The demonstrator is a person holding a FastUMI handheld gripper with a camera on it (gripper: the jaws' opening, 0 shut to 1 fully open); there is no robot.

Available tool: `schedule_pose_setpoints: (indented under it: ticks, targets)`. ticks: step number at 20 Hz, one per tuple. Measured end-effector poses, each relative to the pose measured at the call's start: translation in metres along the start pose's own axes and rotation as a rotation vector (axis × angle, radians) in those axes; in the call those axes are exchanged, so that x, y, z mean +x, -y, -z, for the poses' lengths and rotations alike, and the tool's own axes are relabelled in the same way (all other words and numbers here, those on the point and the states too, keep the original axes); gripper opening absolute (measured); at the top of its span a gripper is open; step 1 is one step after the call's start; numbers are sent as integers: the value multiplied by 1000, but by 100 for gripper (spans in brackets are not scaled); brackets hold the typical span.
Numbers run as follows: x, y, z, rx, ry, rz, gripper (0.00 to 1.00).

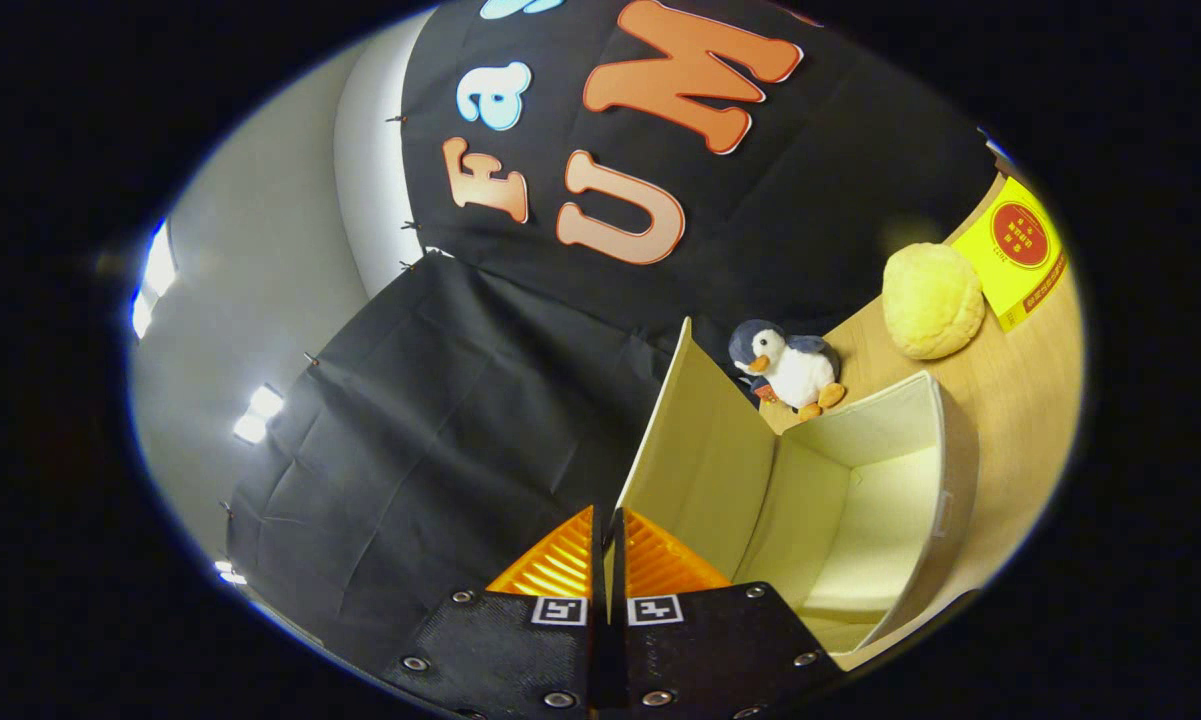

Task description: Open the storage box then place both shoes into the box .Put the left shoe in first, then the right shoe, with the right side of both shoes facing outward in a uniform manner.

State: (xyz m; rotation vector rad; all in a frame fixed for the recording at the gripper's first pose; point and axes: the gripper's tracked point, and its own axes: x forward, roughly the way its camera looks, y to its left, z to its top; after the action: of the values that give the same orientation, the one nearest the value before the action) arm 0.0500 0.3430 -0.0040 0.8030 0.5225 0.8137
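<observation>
the cream fabric storage box (865, 500) sits on the pale wooden table (1020, 420) with its inside showing, and its cream flat lid (695, 440) stands raised on edge, running from the box's near corner straight back to the gripper. the gripper (608, 525) is closed on that lid: the two orange ribbed fingers (550, 565) press from either side on the lid's thin lower edge (no gap shows between pads and panel). just beyond the box's far wall a small plush penguin with a white belly and orange feet (788, 368) lies on the table, and further along is a round yellow bun-like cushion (932, 300), touching or just beside a yellow card with a red circle (1018, 255).
</observation>
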Motion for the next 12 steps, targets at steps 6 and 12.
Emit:
schedule_pose_setpoints:
  ticks: [6, 12]
  targets:
    - [51, -19, 33, -30, -35, 44, 1]
    - [98, -5, 67, -3, -94, 164, 15]
